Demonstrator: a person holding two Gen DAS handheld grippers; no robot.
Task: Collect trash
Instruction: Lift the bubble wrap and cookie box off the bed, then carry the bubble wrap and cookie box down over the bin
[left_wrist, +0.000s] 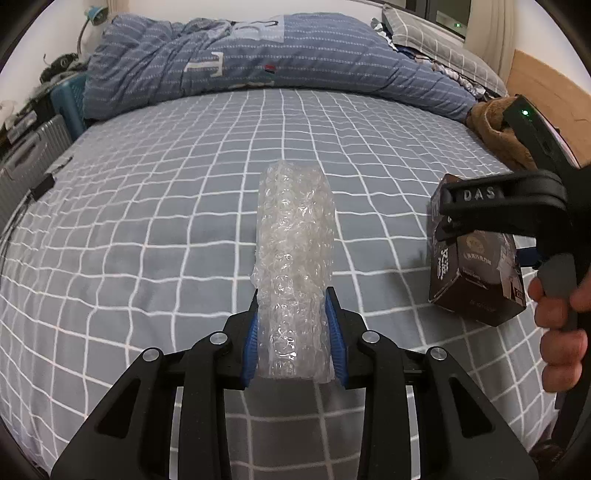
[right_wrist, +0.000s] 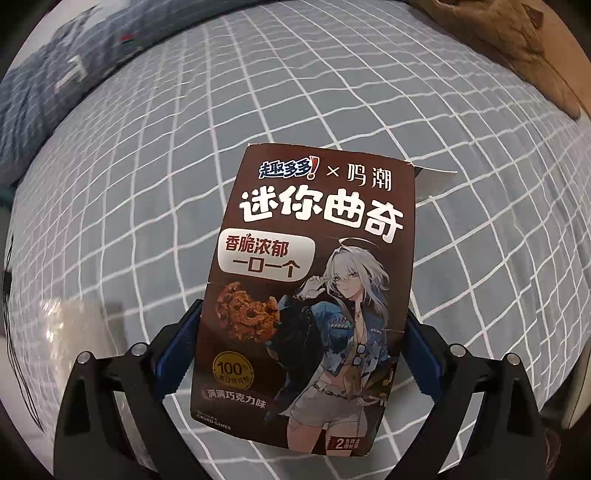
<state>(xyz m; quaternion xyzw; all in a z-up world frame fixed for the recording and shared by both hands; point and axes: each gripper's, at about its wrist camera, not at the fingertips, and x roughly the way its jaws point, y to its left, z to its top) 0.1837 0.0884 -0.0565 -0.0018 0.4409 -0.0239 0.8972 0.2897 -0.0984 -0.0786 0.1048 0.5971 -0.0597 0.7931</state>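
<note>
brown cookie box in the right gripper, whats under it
Under the brown cardboard cookie box, clamped in the right gripper, lies grey white-checked bedsheet. The patch directly behind the box is hidden.

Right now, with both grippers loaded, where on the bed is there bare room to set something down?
The grey checked sheet lies bare from the rolled clear bubble wrap in the left gripper to the folded blue quilt. Crowded: the right side, with the brown cookie box in the right gripper and a brown plush blanket.
</note>
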